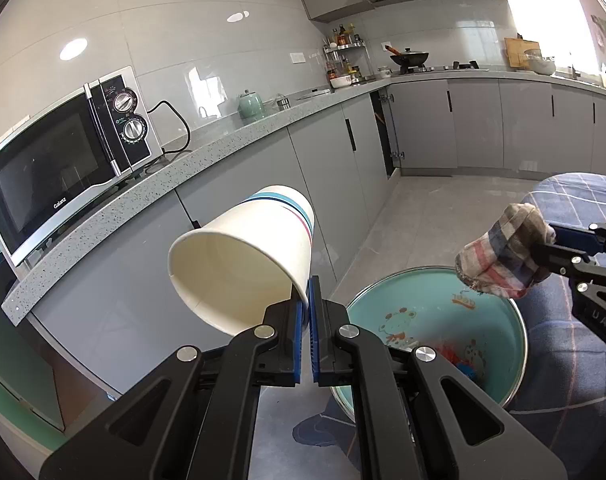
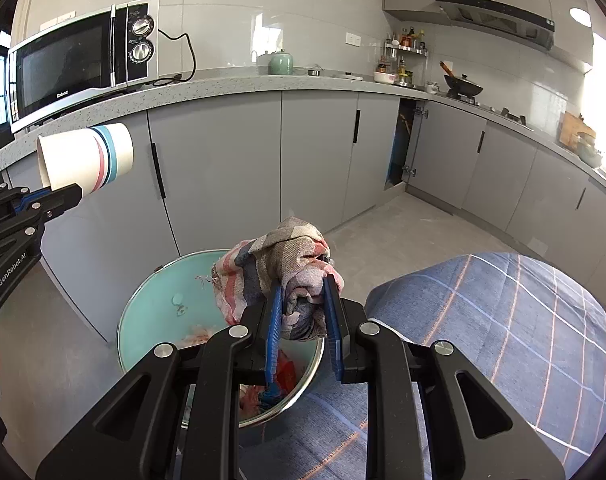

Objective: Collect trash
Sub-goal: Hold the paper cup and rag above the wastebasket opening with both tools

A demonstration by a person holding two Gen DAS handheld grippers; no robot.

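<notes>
My left gripper [image 1: 306, 300] is shut on the rim of a white paper cup [image 1: 243, 256] with blue and pink stripes, held on its side in the air; the cup also shows in the right wrist view [image 2: 87, 158]. My right gripper [image 2: 303, 300] is shut on a crumpled striped cloth [image 2: 279, 268], held just above a teal trash bin [image 2: 155, 316]. In the left wrist view the cloth [image 1: 503, 252] hangs over the far right rim of the bin [image 1: 499, 320], and the cup is left of the bin. Some red and blue scraps lie inside the bin.
Grey cabinets [image 2: 239, 152] and a speckled counter [image 1: 143, 188] with a microwave [image 1: 67, 152] stand to the left. A blue checked cushion [image 2: 503, 340] sits right of the bin. A cabinet door [image 1: 391, 128] stands ajar at the corner. The tiled floor [image 1: 443, 216] lies beyond.
</notes>
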